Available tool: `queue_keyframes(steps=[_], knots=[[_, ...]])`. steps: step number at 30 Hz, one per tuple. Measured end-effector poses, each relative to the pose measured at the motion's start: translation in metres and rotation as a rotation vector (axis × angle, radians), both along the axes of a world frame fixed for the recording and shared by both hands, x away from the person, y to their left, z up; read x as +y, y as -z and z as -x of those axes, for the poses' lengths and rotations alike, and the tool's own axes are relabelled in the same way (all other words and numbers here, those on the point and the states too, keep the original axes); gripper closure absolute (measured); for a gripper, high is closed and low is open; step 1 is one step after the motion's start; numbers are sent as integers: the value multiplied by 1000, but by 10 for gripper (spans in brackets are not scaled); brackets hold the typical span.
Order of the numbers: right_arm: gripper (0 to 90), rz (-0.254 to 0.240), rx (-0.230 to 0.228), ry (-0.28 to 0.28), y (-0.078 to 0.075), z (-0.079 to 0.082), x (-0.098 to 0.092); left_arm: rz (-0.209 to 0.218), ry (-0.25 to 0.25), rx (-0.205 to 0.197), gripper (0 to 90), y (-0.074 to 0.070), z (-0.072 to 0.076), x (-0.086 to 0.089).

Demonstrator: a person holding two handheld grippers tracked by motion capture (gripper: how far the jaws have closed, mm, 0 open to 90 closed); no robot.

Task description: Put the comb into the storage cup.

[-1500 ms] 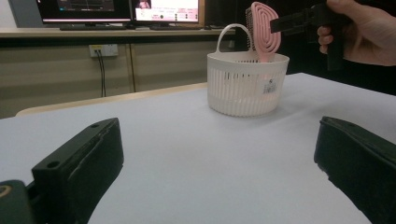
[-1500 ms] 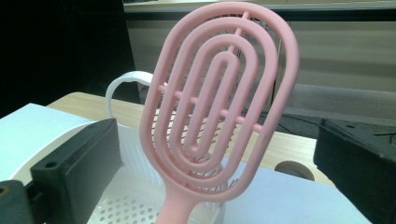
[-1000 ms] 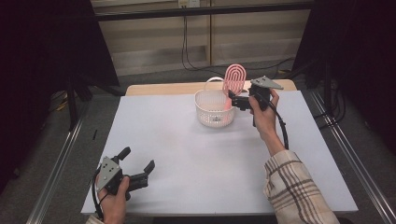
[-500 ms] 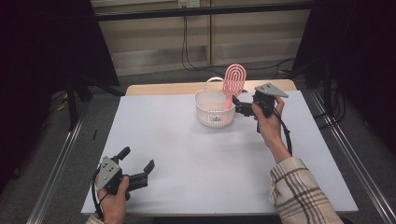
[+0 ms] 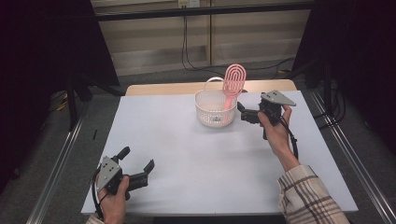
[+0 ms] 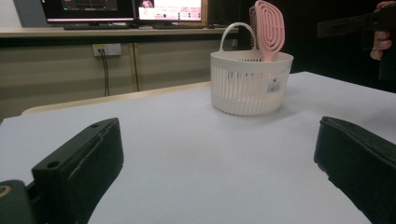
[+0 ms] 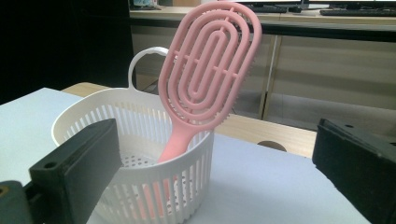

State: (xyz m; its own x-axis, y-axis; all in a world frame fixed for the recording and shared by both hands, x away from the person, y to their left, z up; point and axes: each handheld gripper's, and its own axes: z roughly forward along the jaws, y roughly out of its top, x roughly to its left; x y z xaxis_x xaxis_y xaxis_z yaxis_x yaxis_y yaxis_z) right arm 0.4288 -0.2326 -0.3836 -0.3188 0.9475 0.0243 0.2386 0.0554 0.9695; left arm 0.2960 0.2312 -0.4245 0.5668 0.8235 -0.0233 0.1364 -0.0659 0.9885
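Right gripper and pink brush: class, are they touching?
Apart. The right gripper view shows the right gripper open, with the brush standing in the basket beyond its jaws.

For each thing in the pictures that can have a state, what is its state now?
Pink hairbrush: standing handle-down in the basket, leaning on its rim, not held.
White basket: upright on the table, holding the hairbrush.
Right gripper: open, empty, beside the basket.
Left gripper: open, empty, low at the table's near edge.
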Motion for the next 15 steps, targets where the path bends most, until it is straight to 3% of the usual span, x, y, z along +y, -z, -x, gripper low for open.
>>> queue_keyframes(steps=[7, 11, 15], knots=[[6, 4, -7, -3, 1, 9, -2, 16, -2, -4, 15, 0, -1, -1], [6, 4, -10, -4, 2, 16, -4, -12, -13, 0, 16, 1, -2, -1], [6, 17, -14, -9, 4, 22, -5, -14, -14, 3, 16, 1, -2, -3]])
